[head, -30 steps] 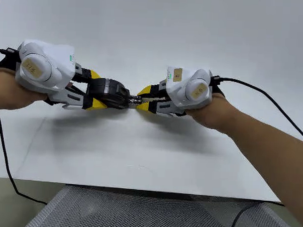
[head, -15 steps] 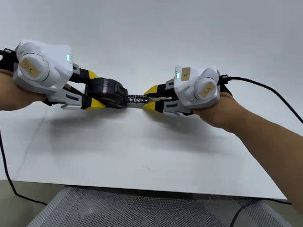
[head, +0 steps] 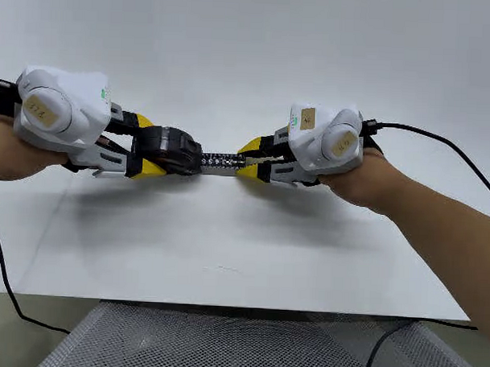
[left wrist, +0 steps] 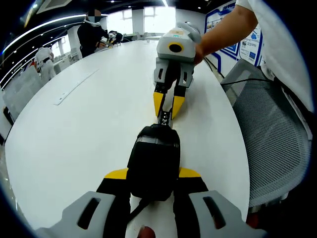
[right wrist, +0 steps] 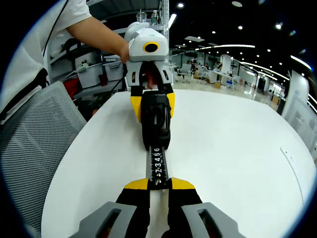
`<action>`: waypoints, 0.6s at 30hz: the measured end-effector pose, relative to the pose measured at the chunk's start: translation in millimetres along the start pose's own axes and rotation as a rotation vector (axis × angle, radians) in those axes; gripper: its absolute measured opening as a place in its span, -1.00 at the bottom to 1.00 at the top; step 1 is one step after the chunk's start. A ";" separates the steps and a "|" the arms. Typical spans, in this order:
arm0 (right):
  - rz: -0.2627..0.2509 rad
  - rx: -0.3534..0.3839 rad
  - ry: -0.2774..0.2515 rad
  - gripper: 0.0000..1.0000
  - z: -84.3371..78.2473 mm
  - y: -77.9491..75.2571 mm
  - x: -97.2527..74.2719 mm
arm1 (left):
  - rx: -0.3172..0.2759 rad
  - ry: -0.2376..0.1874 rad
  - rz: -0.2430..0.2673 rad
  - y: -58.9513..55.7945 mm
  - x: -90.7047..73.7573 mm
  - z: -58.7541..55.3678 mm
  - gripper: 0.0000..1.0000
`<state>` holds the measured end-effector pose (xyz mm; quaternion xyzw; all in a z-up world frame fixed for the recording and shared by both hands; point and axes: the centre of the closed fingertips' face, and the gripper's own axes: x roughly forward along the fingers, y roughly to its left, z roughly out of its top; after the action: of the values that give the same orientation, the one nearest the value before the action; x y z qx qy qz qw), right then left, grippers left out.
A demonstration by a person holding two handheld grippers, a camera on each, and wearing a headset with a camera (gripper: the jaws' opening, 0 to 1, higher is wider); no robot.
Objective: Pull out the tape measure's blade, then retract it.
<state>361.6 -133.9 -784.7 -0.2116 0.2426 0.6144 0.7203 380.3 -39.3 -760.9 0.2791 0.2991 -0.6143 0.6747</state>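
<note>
The left claw (head: 150,146) grasps the rigid tape measure case (head: 172,149), centre-left; the right claw (head: 247,159) clamps the blade (head: 222,160) tip, likely thin, springy steel.

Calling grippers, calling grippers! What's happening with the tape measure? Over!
Left gripper shut on tape measure case. Right gripper shut on blade tip. Blade partly out, numbers showing. Nothing blocking it over the table.

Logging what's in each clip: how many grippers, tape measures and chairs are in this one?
Grippers: 2 (left gripper, right gripper)
Tape measure: 1
Chair: 1
Total: 4
</note>
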 end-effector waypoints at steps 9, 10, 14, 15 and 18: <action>-0.008 -0.002 0.009 -0.83 -10.0 -1.6 -6.9 | 0.003 0.001 0.001 -0.2 0.7 0.5 -0.45; -0.009 -0.002 0.010 -0.83 -10.7 -1.7 -7.9 | 0.003 0.000 0.000 -0.3 0.7 0.5 -0.45; -0.014 0.004 0.013 -0.83 -12.6 -1.3 -12.9 | 0.004 0.001 -0.001 -0.4 0.8 -0.3 -0.45; -0.014 0.007 0.012 -0.83 -12.6 -0.6 -13.9 | 0.005 0.001 -0.001 -0.4 0.8 -0.3 -0.45; -0.018 0.009 0.016 -0.83 -13.7 0.2 -18.1 | 0.005 0.001 -0.001 -0.2 0.5 -0.6 -0.45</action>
<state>357.9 -156.2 -784.5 -0.2154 0.2490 0.6052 0.7248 380.1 -39.3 -761.7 0.2811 0.2982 -0.6153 0.6734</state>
